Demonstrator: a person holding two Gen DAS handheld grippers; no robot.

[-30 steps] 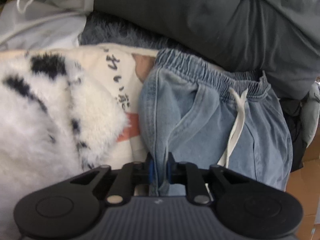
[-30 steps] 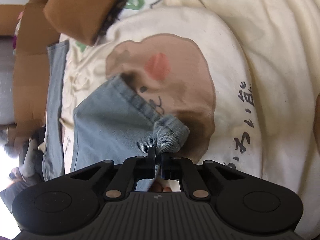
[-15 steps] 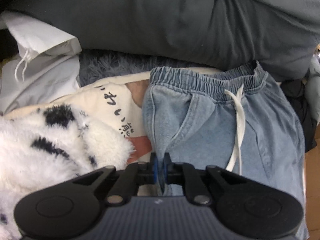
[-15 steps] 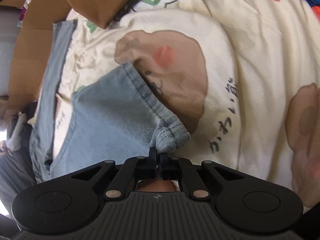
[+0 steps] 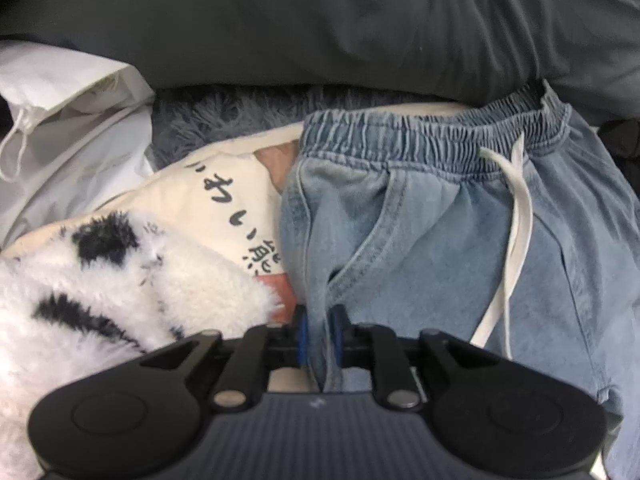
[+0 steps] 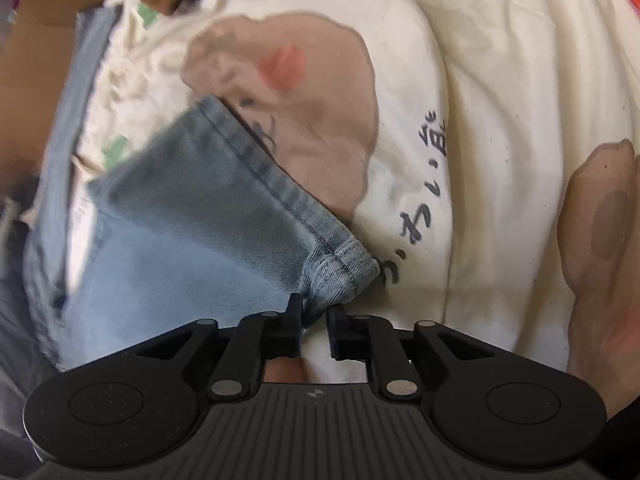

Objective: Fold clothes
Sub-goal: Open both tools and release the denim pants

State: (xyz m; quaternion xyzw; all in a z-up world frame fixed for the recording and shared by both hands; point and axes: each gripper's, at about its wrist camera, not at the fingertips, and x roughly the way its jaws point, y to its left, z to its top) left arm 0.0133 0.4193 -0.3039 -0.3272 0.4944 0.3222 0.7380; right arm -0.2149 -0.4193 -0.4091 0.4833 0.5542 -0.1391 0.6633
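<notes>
A: Where are the jeans (image 5: 440, 232) seen?
B: They are spread on a cream blanket (image 6: 500, 100) with a brown bear printed on it. The stretchy waist and a white string (image 5: 520, 216) are seen at the far end.

A: What is done by the left gripper (image 5: 320, 328)?
B: A fold at the jeans' left side is seen between its jaws. They have just been opening a little, and the cloth still fills the gap.

A: And the right gripper (image 6: 314, 316)?
B: The hem corner is seen at its jaws. They have just been opening, and a gap is seen beside the cloth.

A: What else is near?
B: A fluffy white blanket (image 5: 120, 292) with black spots is seen on the left, a gray cover (image 5: 320, 20) far off, and a brown box (image 6: 36, 60).
</notes>
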